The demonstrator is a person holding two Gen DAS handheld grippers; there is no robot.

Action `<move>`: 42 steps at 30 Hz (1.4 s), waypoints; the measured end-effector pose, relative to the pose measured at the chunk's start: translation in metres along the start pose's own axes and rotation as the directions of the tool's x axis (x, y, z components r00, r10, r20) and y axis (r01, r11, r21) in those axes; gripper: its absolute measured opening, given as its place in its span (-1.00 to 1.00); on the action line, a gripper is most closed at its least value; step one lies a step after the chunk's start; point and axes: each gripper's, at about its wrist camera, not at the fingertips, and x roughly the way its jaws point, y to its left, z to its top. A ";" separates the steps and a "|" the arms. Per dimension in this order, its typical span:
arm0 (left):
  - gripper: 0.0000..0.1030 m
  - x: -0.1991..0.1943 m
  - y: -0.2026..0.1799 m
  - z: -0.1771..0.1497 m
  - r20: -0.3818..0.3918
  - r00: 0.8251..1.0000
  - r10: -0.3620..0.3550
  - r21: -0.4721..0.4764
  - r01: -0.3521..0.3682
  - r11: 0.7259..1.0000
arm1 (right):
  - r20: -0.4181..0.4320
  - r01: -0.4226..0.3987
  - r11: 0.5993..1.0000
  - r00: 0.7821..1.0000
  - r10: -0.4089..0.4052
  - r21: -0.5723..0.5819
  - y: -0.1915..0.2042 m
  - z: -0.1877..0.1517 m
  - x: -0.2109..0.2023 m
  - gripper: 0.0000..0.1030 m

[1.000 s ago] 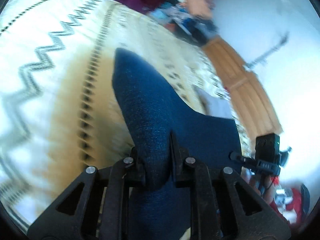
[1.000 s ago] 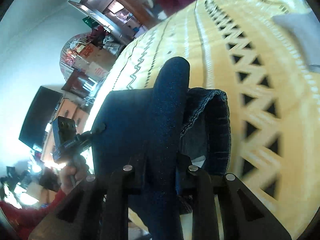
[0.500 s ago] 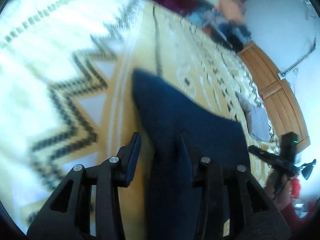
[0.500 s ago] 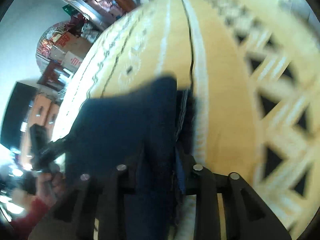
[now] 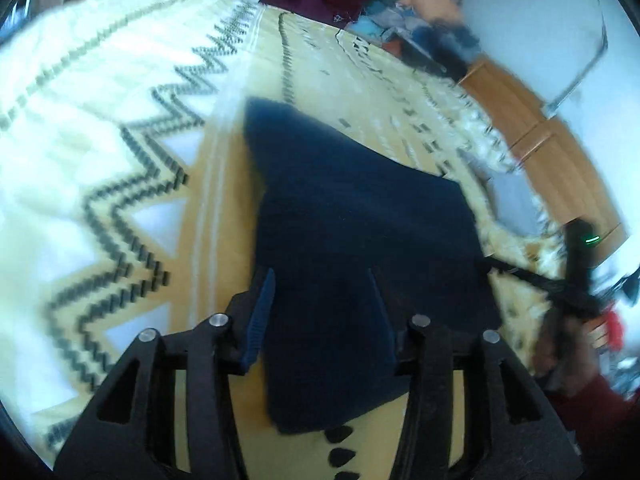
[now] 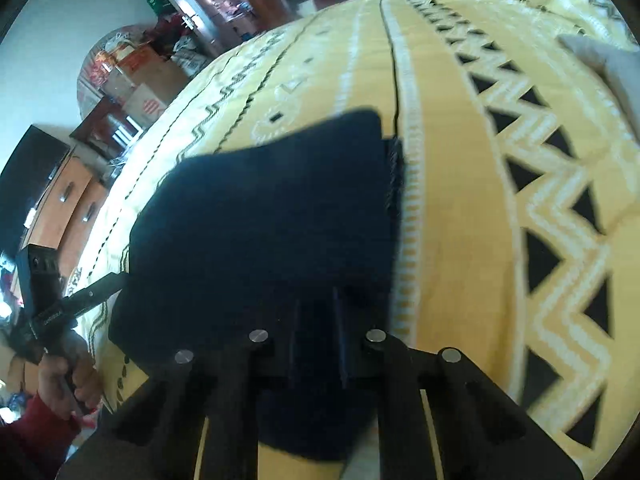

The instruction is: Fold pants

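Change since a second ago: we see both tools lower over the bed, and the pants, which hung lifted from the jaws, now lie down flat on the bedspread; the left jaws, clamped on cloth then, stand apart now.
Left tool (image 5: 322,312): jaws apart and opening; dark cloth lies between them, but the pads do not press on it as far as we can see.
Right tool (image 6: 316,340): jaws narrow and closing, with a ridge of dark cloth pinched between them; we read it as clamped on the pants.
Pants (image 5: 360,216): dark blue denim, lying as a compact folded slab on the bed, near edge under both tools; in the right wrist view (image 6: 272,216) a hem or waistband edge peeks out along the slab's right side.
Bedspread (image 5: 132,160): yellow and cream with black zigzag bands, carries the pants.
Person's hand (image 6: 64,364): red sleeve, gripping the handle of the opposite tool at the slab's far side.
Beyond: a pale grey cloth (image 6: 600,60) lies well apart on the bed; wooden cabinets (image 5: 552,152) and room clutter stand behind.
Progress, our judgement: one fold is laid down. Left to do: free the right tool, smooth, perhaps one more fold.
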 end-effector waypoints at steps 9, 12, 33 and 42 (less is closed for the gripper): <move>0.40 0.014 -0.033 -0.031 -0.032 0.979 0.202 0.183 -0.193 0.964 | 0.058 0.168 0.948 0.986 -0.158 -0.270 0.064 -0.070 -0.019 -0.02; 0.41 0.011 -0.038 -0.031 -0.025 0.972 0.232 0.187 -0.223 0.957 | 0.003 0.183 0.958 0.982 -0.187 -0.222 0.054 -0.079 -0.001 -0.03; 0.56 0.006 -0.081 -0.112 -0.081 0.921 0.381 0.225 -0.356 0.907 | -0.036 0.307 0.950 0.950 -0.310 -0.060 0.052 -0.165 -0.040 0.04; 1.00 0.030 -0.095 -0.107 -0.120 0.897 0.427 0.273 -0.383 0.882 | -0.092 0.334 0.942 0.937 -0.336 -0.037 0.054 -0.162 -0.024 0.69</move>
